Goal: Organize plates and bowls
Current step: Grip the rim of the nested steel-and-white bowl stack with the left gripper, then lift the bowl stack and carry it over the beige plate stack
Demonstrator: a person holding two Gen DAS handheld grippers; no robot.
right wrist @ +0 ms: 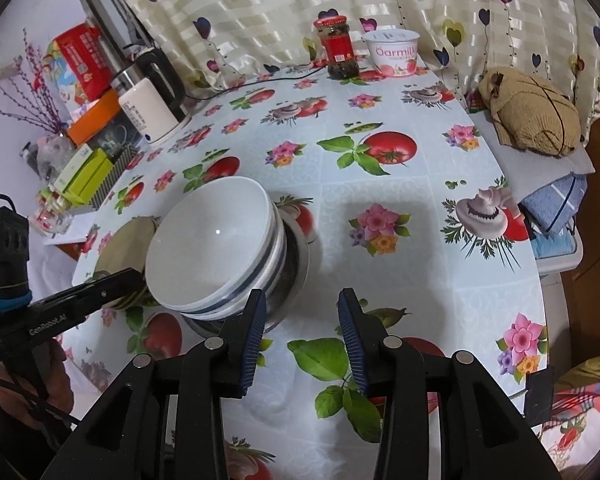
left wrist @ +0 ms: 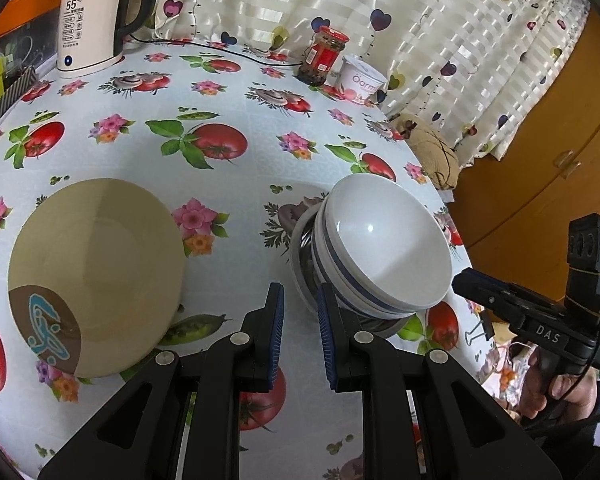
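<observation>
Glossy white glazed bowl nested in shiny metal bowl; beside it, smooth cream ceramic plate; tabletop under slick printed plastic cloth.

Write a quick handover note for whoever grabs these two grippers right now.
Left gripper: shut, empty, just short of the bowl stack.
Right gripper: open, nothing between the fingers, beside the stack.
White bowls: nested, tilted, resting in a metal bowl on the table.
Beige plates: stacked apart, to the stack's left in the left wrist view.
Done: bowls nested, plates stacked.
Left: probably straighten the tilted bowls.
</observation>
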